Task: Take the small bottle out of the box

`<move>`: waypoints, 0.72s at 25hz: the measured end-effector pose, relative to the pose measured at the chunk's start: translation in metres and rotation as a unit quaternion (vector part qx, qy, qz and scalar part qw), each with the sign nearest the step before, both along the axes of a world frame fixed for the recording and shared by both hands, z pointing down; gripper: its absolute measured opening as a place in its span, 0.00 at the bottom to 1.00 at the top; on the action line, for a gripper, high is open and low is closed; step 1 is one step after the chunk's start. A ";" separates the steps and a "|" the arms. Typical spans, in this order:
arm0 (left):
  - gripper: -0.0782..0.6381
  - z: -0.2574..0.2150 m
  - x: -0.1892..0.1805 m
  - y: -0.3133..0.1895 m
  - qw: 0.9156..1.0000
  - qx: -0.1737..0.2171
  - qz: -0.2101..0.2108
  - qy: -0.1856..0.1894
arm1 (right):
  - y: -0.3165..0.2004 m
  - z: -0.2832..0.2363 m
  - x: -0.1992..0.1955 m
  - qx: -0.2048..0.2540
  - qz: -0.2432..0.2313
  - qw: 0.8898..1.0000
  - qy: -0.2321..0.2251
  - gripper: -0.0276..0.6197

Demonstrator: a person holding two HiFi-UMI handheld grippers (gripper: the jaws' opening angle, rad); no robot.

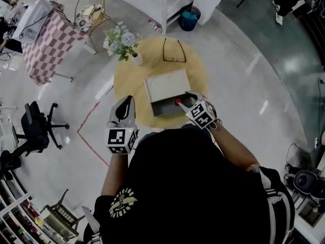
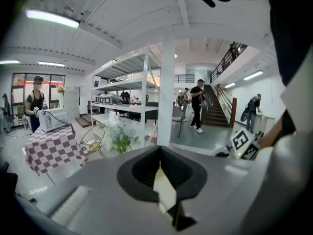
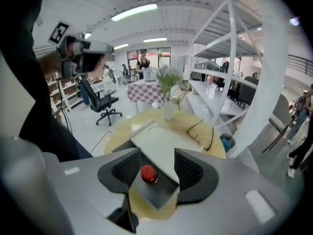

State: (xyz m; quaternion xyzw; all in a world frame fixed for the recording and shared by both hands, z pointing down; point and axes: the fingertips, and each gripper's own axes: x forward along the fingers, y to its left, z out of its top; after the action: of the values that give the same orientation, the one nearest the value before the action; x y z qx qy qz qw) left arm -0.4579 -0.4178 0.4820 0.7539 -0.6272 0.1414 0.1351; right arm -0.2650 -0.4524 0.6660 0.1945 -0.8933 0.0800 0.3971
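Observation:
A small bottle with a red cap point(image 1: 177, 101) stands in the open grey end of a shallow box point(image 1: 161, 107), whose white lid point(image 1: 166, 85) covers the far part. The box lies on a round yellow table point(image 1: 195, 75). My right gripper point(image 1: 189, 102) reaches over the box's near right corner. In the right gripper view its jaws stand open on either side of the red cap point(image 3: 148, 174), and the pads point(image 3: 128, 168) stay clear of it. My left gripper point(image 1: 125, 109) hovers at the table's near left edge, away from the box, jaws shut and empty point(image 2: 160, 152).
A white vase of flowers point(image 1: 123, 41) stands at the table's far left and a pair of glasses point(image 1: 174, 51) lies at the far side. Around the table: a checkered side table point(image 1: 43, 44), an office chair point(image 1: 36, 128), a blue bin point(image 1: 189, 18).

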 end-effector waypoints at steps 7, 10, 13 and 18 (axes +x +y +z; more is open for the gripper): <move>0.11 -0.059 0.053 -0.027 0.994 0.110 0.000 0.007 | -0.042 -0.216 0.018 0.175 0.011 0.961 -0.216 0.19; 0.11 -0.070 0.078 -0.035 0.994 0.114 0.000 0.004 | -0.045 -0.265 0.034 0.204 0.012 0.943 -0.262 0.05; 0.11 -0.079 0.103 -0.039 0.993 0.119 -0.005 0.005 | -0.043 -0.284 0.050 0.204 0.000 0.934 -0.292 0.05; 0.11 -0.087 0.129 -0.030 0.992 0.125 -0.016 0.002 | -0.032 -0.281 0.071 0.192 -0.009 0.936 -0.297 0.05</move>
State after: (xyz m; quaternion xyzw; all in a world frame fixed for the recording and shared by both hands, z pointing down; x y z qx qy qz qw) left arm -0.3292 -0.4474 0.3947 0.7550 -0.6517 0.0579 0.0433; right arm -0.1936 -0.4842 0.3846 0.2264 -0.9706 -0.0421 0.0699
